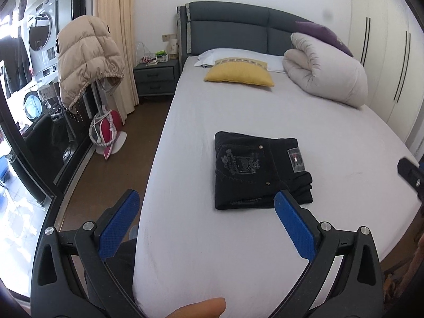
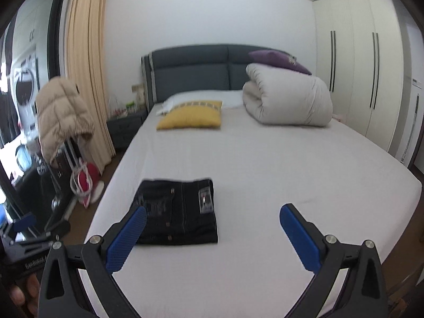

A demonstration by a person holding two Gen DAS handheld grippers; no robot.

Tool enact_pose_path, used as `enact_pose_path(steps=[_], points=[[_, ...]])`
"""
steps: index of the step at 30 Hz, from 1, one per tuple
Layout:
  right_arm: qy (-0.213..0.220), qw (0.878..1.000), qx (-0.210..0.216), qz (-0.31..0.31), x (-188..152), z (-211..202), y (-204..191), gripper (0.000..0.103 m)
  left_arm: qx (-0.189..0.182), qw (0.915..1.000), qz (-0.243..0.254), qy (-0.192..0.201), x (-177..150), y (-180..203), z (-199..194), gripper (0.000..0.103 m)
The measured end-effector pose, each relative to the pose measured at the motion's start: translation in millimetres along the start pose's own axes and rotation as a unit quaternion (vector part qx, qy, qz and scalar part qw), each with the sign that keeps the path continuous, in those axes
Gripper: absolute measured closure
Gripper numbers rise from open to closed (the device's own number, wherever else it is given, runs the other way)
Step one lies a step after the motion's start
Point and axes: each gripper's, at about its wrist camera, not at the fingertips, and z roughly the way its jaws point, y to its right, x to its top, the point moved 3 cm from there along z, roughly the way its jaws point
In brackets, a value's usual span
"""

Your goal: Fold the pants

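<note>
Black pants lie folded into a compact rectangle on the white bed sheet, back pocket embroidery and waist label facing up. My left gripper hovers above the near side of the bed, jaws wide open and empty, short of the pants. A black part of the right gripper shows at the right edge. In the right wrist view the pants rest just beyond my open, empty right gripper, ahead of its left finger. The left gripper appears at the lower left.
A yellow cushion, white pillow and rolled duvet sit near the grey headboard. Left of the bed are a nightstand, a puffer jacket on a stand and a red iron. White wardrobe doors line the right wall.
</note>
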Motion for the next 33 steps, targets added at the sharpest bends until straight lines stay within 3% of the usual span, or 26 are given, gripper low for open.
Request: enact_pose_path(steps=[3,14,33], points=[[-0.028,1.000,0.004,-0.001,-8.7,7.9,-5.1,0.000,0.005,1.0000,-0.001,-0.007,-0.6,-2.8,10.3,0.000],[-0.068,0.997,0.020,-0.018,-26.5,24.6,-23.4,0.000,0.009,0.9996,0.000,-0.026,-1.9,-11.1,38.2,0.000],[-0.092,0.995,0.028,-0.014,-35.6,34.7,-25.6,0.000,0.008,0.9992,0.004,-0.039,-9.7,-11.5,53.3,0.000]])
